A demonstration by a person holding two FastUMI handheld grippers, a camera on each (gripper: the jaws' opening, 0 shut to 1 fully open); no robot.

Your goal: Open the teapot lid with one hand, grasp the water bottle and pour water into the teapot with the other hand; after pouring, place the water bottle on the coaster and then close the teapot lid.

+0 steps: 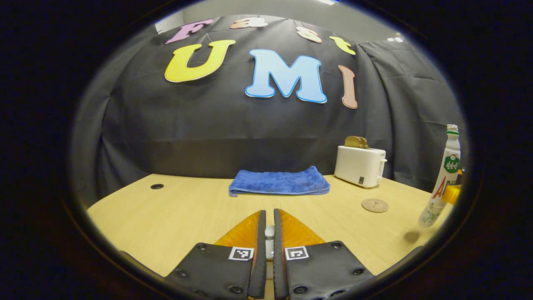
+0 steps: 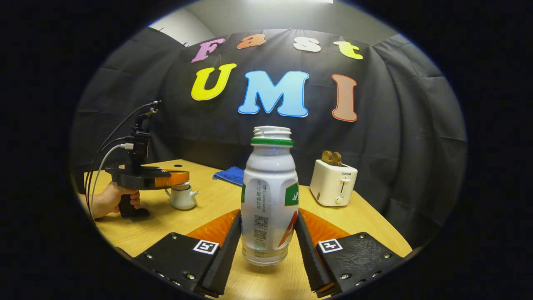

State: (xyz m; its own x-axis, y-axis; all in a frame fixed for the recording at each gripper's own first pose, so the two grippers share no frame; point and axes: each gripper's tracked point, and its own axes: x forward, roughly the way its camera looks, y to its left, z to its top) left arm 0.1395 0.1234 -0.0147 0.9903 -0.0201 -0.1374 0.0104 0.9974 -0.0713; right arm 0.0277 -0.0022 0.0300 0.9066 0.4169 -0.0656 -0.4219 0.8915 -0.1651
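A white water bottle [image 2: 266,196] with a green neck ring and no cap stands upright between my right gripper's [image 2: 267,216] fingers, which press on both its sides. In the left gripper view the bottle [image 1: 442,177] hangs tilted above the table at the far right, its shadow beneath it. My left gripper [image 1: 267,214] is nearly closed on a small pale knob [image 1: 270,235]. In the right gripper view the left gripper [image 2: 180,178], held by a hand [image 2: 110,200], sits on top of the small white teapot [image 2: 183,199], gripping its lid. A round brown coaster [image 1: 374,205] lies near the toaster.
A white toaster [image 1: 360,166] with bread in its slots stands at the back right of the wooden table [image 1: 175,212]. A folded blue towel [image 1: 279,182] lies at the back middle. Cables trail from the left gripper in the right gripper view.
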